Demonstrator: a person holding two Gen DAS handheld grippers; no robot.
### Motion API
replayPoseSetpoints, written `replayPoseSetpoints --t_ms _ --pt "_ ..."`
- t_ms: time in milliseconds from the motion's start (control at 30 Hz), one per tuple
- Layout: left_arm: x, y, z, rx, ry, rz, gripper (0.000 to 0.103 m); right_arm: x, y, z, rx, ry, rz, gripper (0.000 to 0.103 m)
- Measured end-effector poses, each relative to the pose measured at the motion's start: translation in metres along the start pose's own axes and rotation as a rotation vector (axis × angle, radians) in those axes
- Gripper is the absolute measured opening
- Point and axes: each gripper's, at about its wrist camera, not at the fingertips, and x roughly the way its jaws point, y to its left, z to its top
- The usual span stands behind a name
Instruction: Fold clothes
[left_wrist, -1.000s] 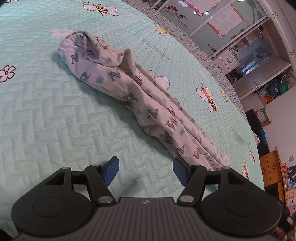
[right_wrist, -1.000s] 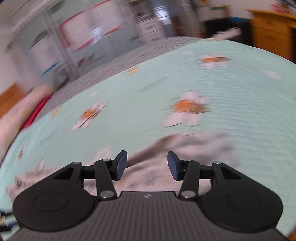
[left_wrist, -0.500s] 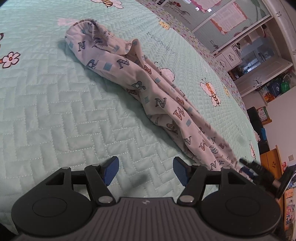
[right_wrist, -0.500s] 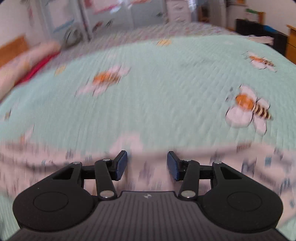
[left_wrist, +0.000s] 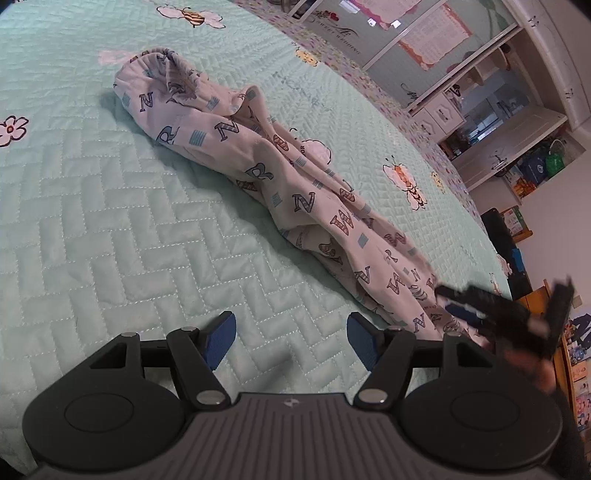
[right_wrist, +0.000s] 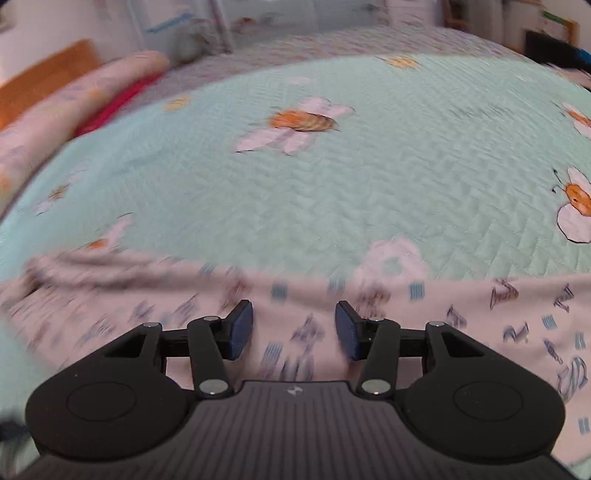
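Note:
A pale pink garment (left_wrist: 258, 166) printed with letters lies crumpled in a long strip across the mint quilted bedspread (left_wrist: 92, 221). My left gripper (left_wrist: 290, 341) stands open over bare quilt just in front of the strip's near end, with nothing between its blue pads. Blurred at the right of the left wrist view, my right gripper (left_wrist: 448, 299) reaches onto the garment's near end. In the right wrist view that gripper (right_wrist: 293, 330) hovers open above the garment (right_wrist: 443, 325), which runs across the lower picture. No cloth is pinched between its pads.
Bees and flowers are printed on the bedspread (right_wrist: 332, 203). Pink and red bedding (right_wrist: 74, 107) lies along the far left edge. White cabinets and shelves (left_wrist: 498, 129) stand beyond the bed, a wooden cabinet (left_wrist: 569, 354) at its right side.
My right gripper has swept sideways over the bed and come over the garment, and it has entered the left wrist view at the right. The left gripper has stayed put.

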Motion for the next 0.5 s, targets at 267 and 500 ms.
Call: replayPoseSetpoints --t_ms 267,500 --pt "-0.007 0.013 -0.008 0.071 -0.128 0.0 0.069 -0.035 0.125 -0.008 -0.336 -0.052 0.323 0.056" --pt "-0.009 0.026 -0.016 0.107 -0.189 -0.053 0.069 0.011 0.243 -0.021 -0.392 0.125 0.482 0.056"
